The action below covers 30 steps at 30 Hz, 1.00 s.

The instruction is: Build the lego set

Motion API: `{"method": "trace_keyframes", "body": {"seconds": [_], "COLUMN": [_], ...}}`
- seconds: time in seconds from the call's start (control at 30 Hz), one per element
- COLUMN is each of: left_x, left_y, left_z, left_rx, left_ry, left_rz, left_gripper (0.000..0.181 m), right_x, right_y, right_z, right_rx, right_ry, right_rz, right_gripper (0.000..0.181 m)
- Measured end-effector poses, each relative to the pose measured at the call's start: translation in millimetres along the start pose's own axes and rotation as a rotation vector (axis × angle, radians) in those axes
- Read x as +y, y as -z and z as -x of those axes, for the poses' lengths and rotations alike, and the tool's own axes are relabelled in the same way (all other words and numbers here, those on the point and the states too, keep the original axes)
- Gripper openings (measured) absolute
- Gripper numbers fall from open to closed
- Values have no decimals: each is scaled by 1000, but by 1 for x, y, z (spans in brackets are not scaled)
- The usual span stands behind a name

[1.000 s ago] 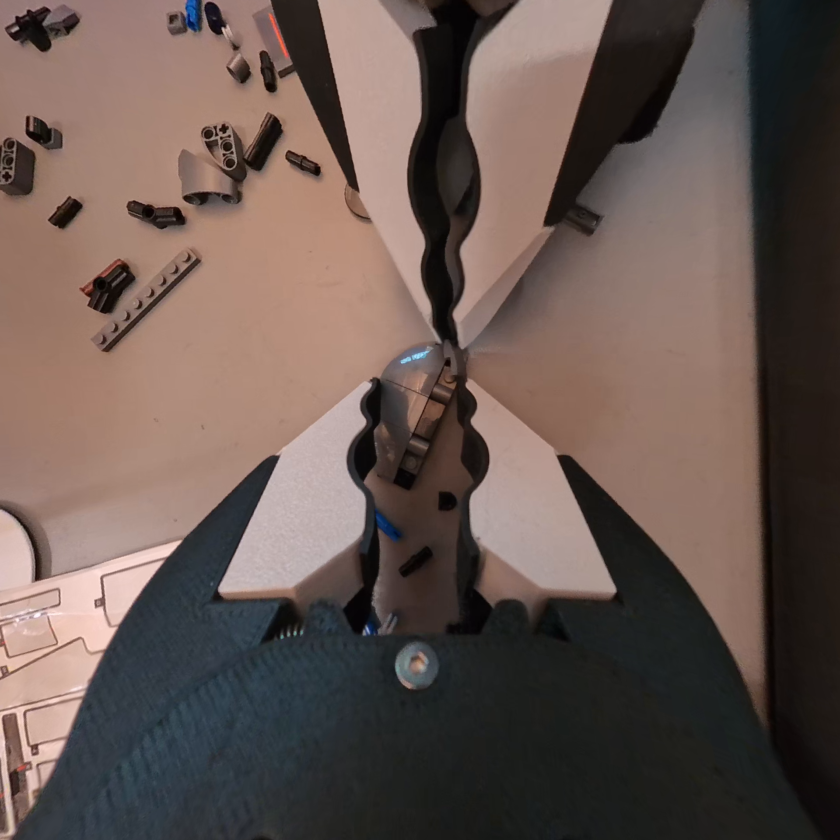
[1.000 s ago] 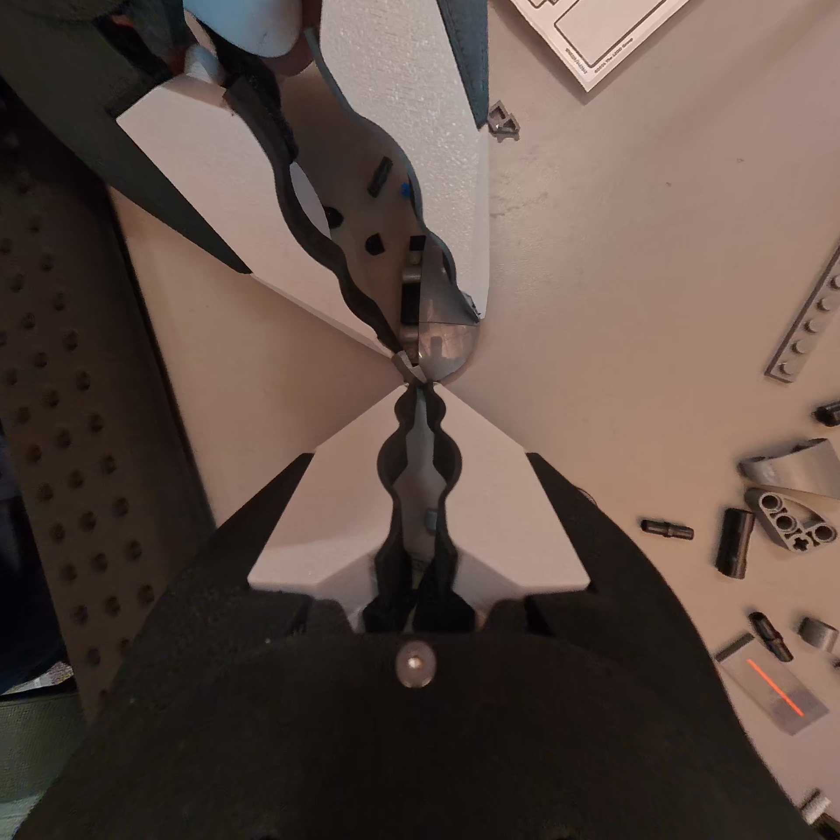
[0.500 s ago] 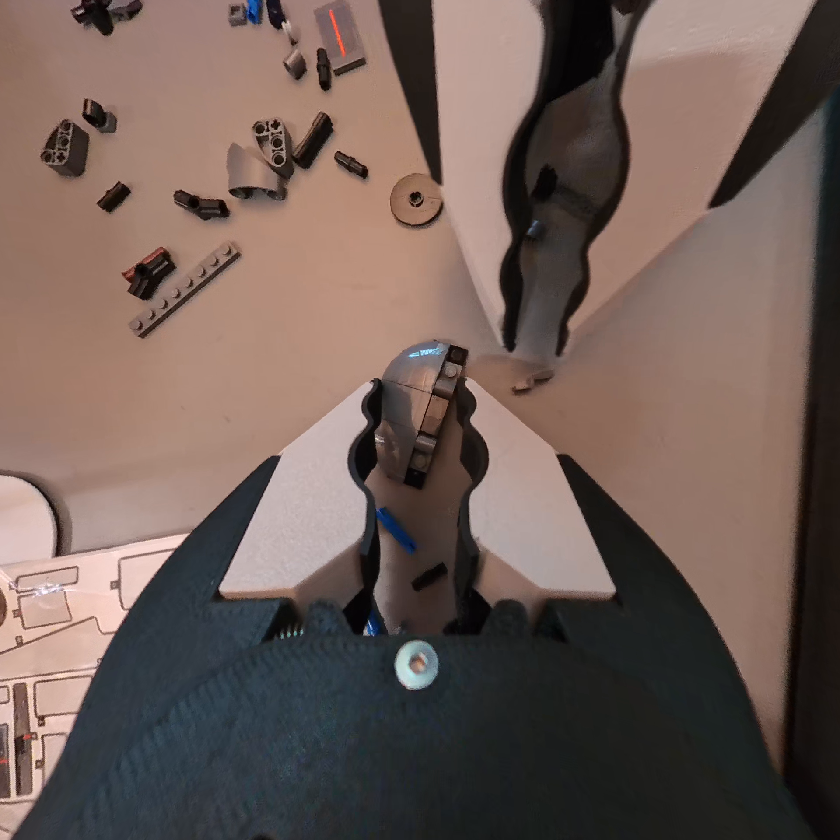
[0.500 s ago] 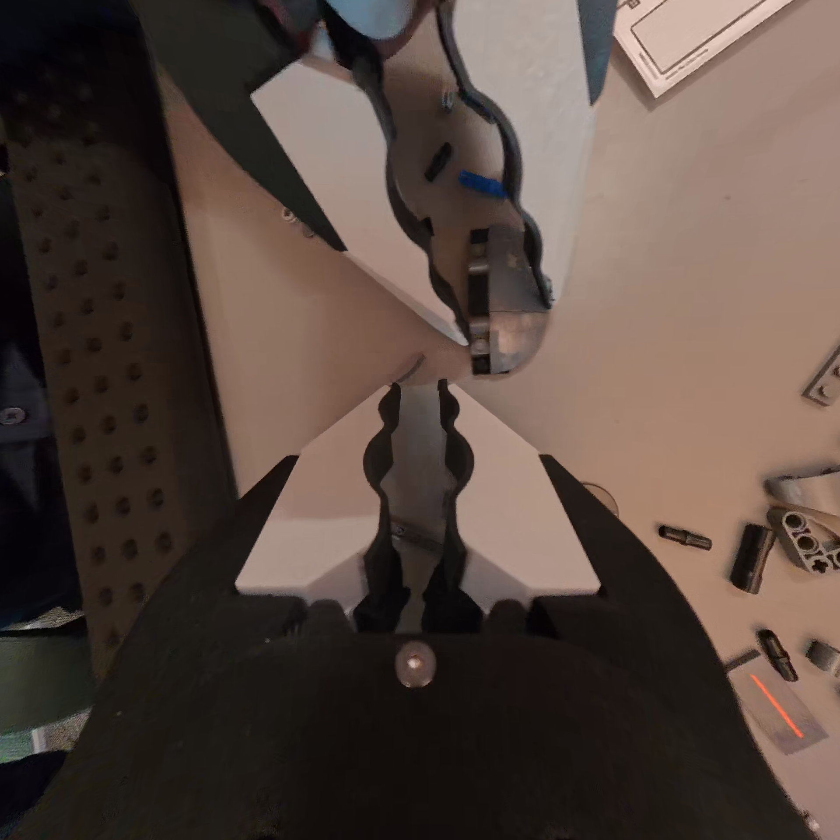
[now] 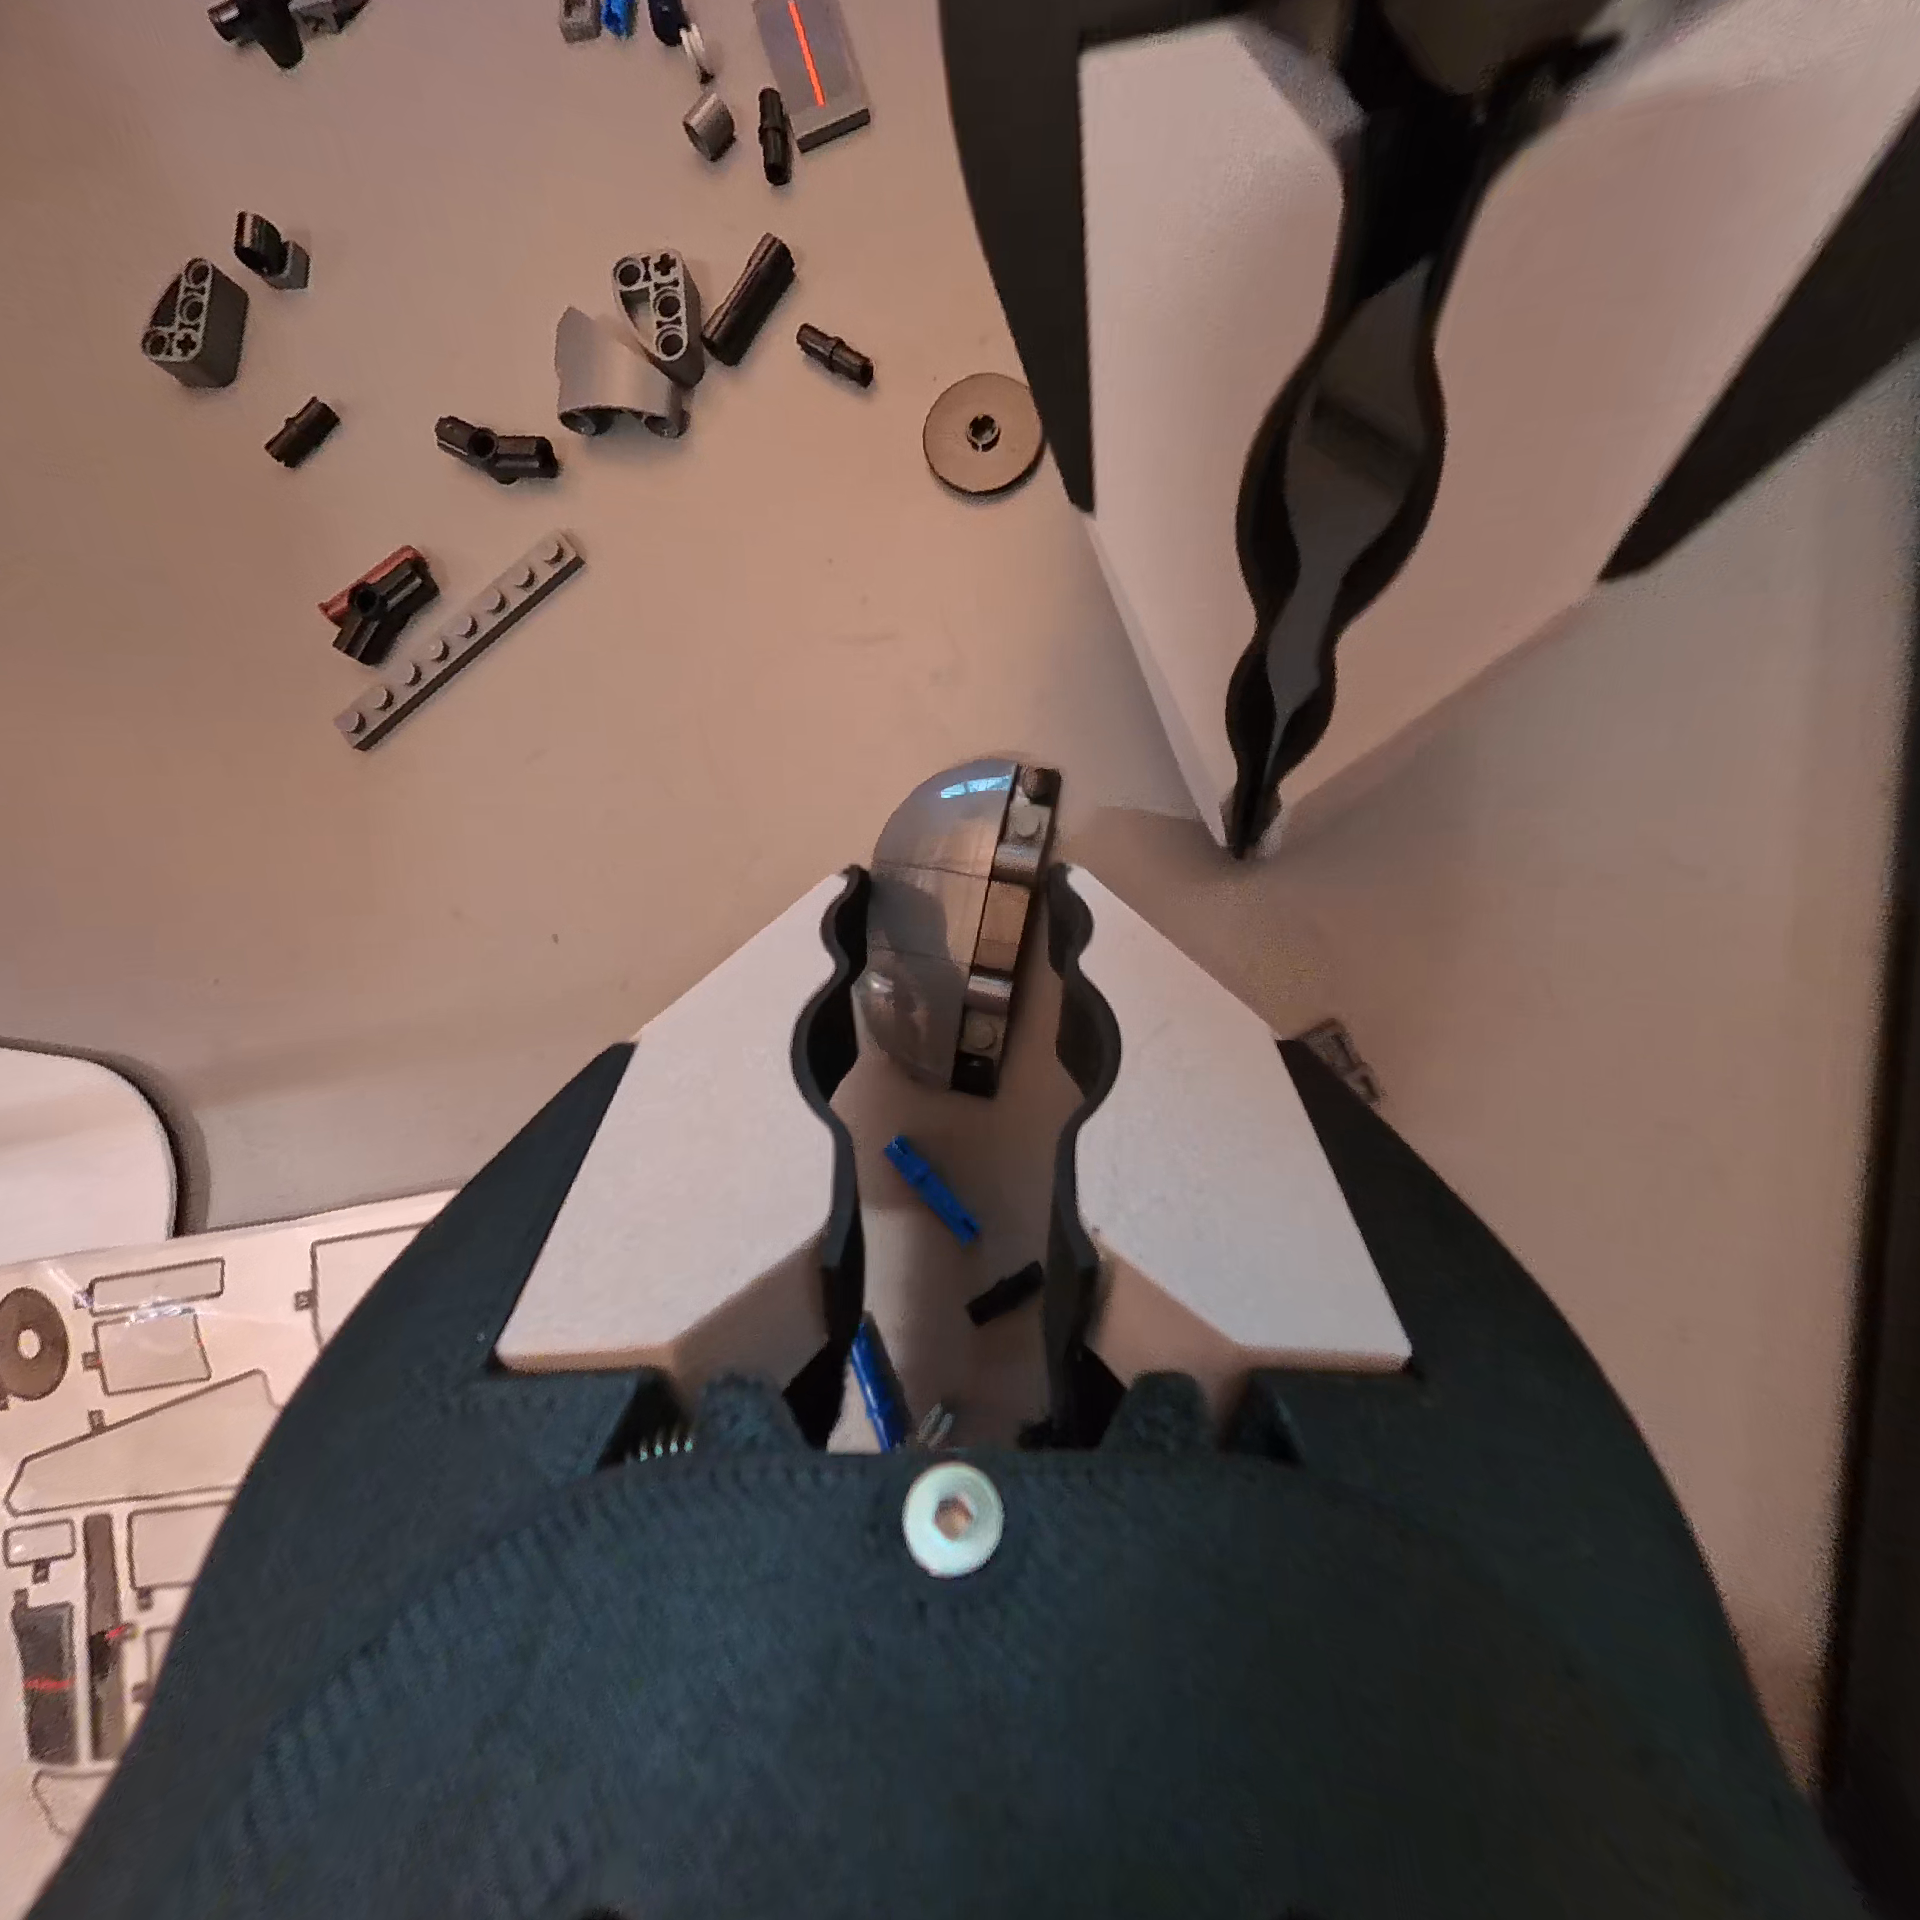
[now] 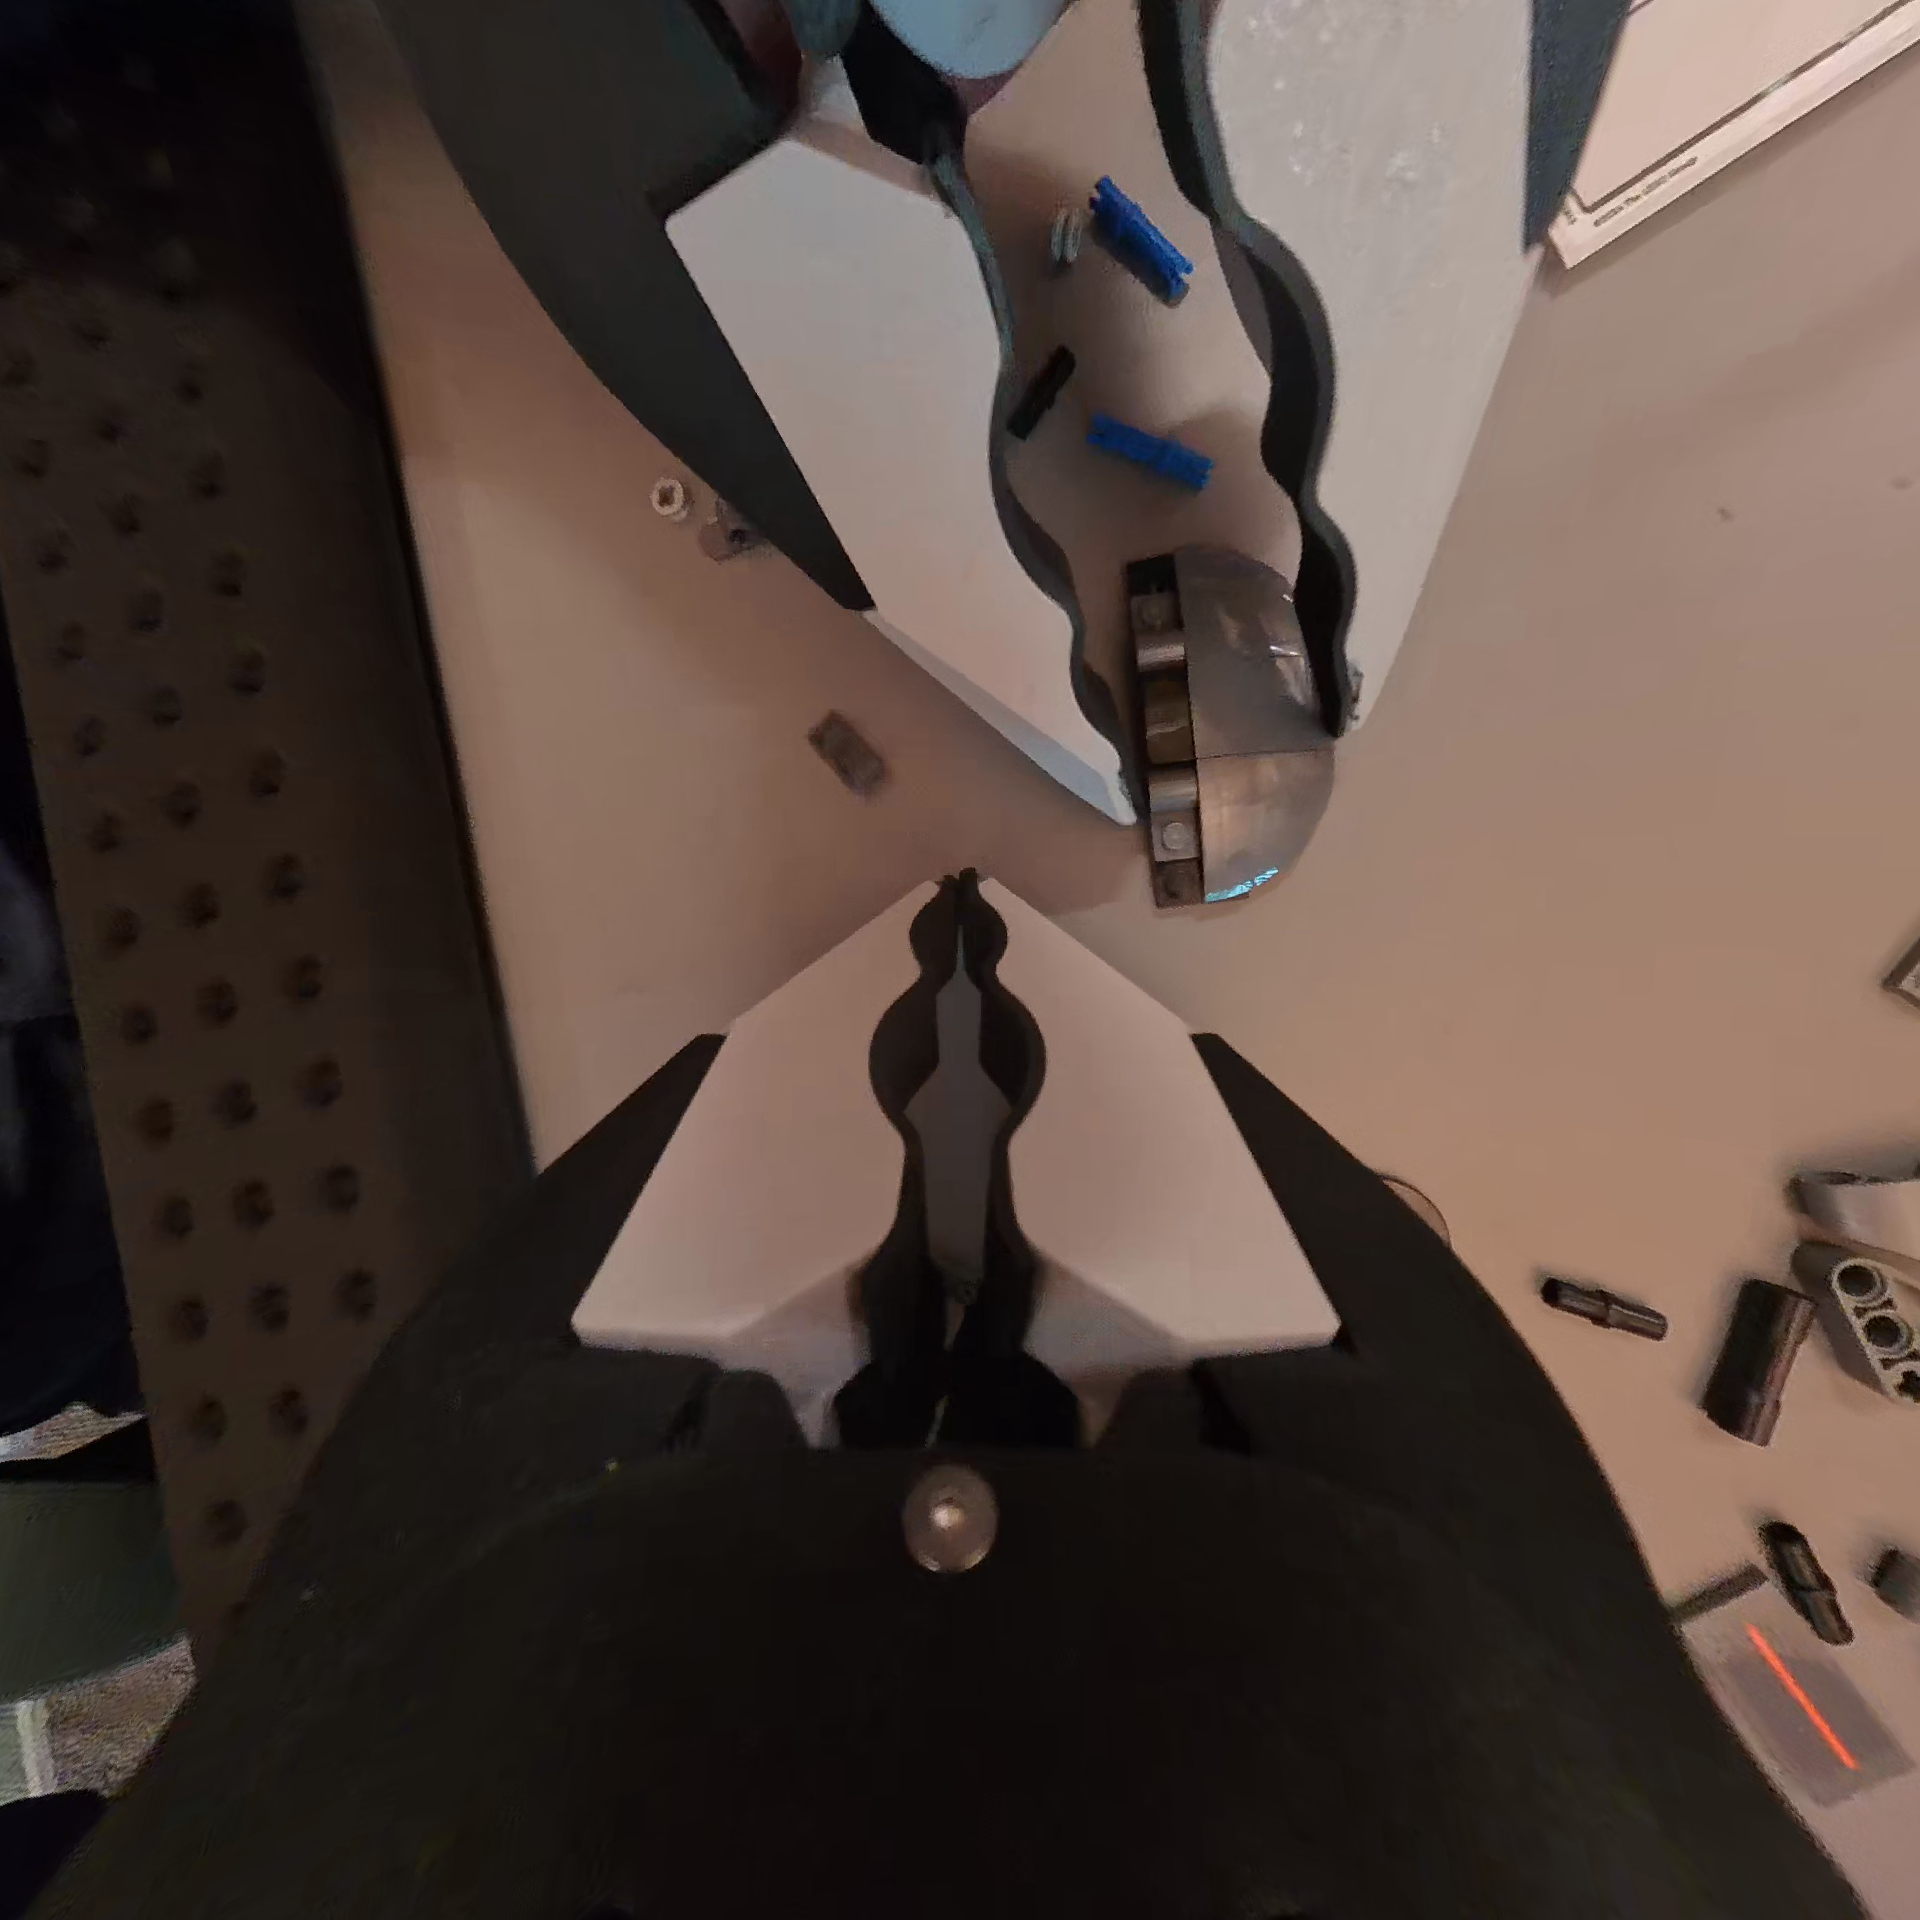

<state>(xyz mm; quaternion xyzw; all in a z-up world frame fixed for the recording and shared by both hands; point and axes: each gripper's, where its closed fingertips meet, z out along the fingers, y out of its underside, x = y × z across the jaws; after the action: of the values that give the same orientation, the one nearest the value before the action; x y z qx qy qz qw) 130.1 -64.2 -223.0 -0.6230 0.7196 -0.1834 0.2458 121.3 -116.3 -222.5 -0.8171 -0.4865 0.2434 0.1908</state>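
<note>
Your left tongs (image 5: 951, 883) are pinching the grey domed lego assembly (image 5: 961, 935) near the centre of the left wrist view; its curved shell faces the left finger and its studded flat side faces the right one, with the top of the dome poking out past the fingertips. In the right wrist view the same assembly (image 6: 1226, 727) sits in the upper middle, held clear of your right tongs.

Your right tongs (image 6: 961, 883) are pressed together at the tips, and they seem to hold nothing, though the tip is dark and slightly blurred. They appear in the upper right of the left wrist view (image 5: 1252, 831), just beside the assembly but apart from it.

No box or tray shows in either view; the pieces lie loose on the desk (image 5: 727, 675). In the upper left of the left wrist view you have a long grey studded plate (image 5: 462, 657), a round dark disc (image 5: 982, 429), a curved grey panel (image 5: 603, 374) and a grey tile with a red line (image 5: 816, 68). Two blue pins (image 6: 1138, 239) lie on the desk behind the left fingers, top centre of the right wrist view.

A printed instruction sheet (image 5: 156, 1403) with outline drawings lies in the lower left of the left wrist view; its small print is too fine to read. A small grey piece (image 6: 847, 750) lies alone left of centre in the right wrist view.
</note>
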Motion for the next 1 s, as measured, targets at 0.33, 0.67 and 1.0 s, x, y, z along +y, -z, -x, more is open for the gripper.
{"method": "trace_keyframes", "body": {"seconds": [0.33,0.67,1.0], "left_x": [2,8,-19], "left_y": [21,22,47], "left_z": [17,26,15], "left_rx": [-67,-97,-124], "left_ry": [19,42,-107], "left_rz": [-27,-10,-159], "left_gripper": [25,22,22], "right_x": [-25,-31,-58], "right_y": [-5,-32,36], "right_z": [30,30,-12], "right_rx": [-52,-37,-193], "right_ry": [232,251,-161], "right_rz": [-82,8,-391], "right_gripper": [27,8,7]}}
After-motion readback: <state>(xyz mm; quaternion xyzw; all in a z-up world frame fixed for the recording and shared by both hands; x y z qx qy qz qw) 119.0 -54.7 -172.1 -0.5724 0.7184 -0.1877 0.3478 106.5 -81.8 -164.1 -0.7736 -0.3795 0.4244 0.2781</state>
